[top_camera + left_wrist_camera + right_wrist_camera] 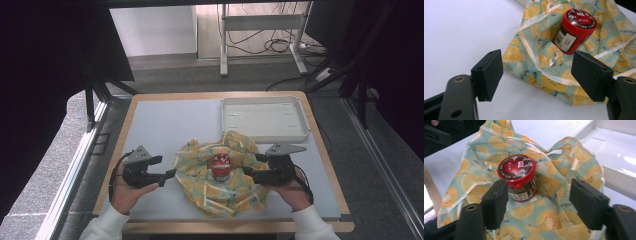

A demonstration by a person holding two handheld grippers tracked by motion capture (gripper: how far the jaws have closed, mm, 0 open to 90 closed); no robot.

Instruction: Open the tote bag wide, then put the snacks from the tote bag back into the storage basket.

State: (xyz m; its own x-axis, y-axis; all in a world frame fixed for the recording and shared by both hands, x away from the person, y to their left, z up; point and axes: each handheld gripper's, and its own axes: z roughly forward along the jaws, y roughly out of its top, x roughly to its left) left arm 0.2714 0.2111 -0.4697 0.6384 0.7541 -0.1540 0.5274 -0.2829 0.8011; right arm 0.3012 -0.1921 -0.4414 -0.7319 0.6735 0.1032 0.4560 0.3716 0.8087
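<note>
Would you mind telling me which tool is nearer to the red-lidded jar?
Right. The right tool sits over the cloth just beside the red-lidded jar; the left tool is only at the cloth's left edge, farther away.

Jar (220,167) on cloth (200,187), tray (265,132) behind

The crumpled fruit-print cloth (220,175) covers the middle of the grey bench (160,125), hiding the surface beneath it. The small dark jar with a red lid (220,166) conceals its own base among the folds. In the left gripper view, the cloth runs off the top and right edges, and the jar's label print is too small to read. In the right gripper view, the shallow white plastic tray (614,147) is cut off at the upper right.
</note>
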